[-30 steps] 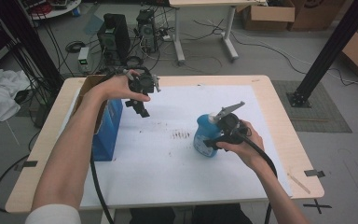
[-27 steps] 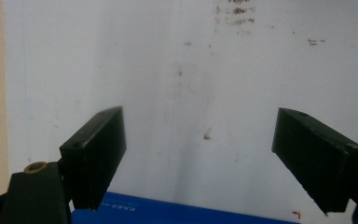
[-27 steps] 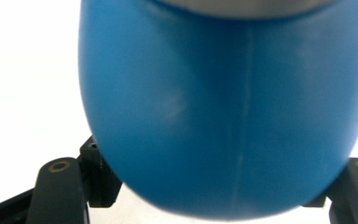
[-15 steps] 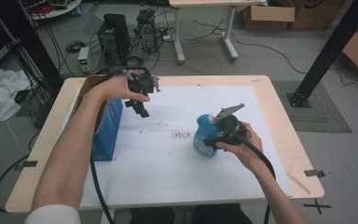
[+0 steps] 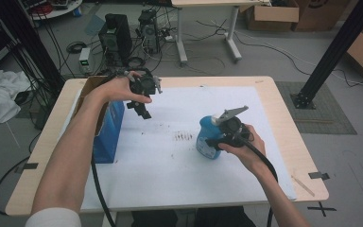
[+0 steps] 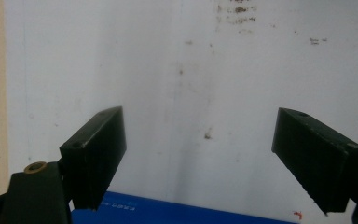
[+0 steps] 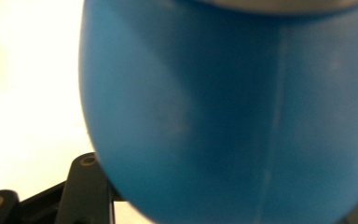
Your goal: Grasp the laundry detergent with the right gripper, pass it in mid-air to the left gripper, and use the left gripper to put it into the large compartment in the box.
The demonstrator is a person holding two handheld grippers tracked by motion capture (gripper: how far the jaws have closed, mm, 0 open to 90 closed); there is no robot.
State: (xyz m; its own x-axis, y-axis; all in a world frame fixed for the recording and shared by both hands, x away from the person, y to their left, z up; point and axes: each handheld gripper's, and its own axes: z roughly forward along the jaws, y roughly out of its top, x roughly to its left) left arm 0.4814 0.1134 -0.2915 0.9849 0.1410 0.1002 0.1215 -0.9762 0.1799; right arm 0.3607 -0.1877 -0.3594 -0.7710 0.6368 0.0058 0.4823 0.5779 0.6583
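Note:
A blue rounded bottle with a grey top stands on the white sheet right of centre. My right gripper reaches it from the right, and its jaws have just been closing on the bottle's body. In the right gripper view the bottle sits between the jaws, close up, and hides the pads. My left gripper hangs above the sheet at the back left, pointing down. Its jaws stand wide open with nothing between them, just above the blue box.
A tall blue box stands near the table's left edge under my left forearm. Dark crumbs mark the sheet's middle. A thin wooden stick lies near the right front corner. Computers and cables sit on the floor behind the table.
The right gripper's jaws have drawn in around the blue bottle. Both hands and the bottle stay where they were.

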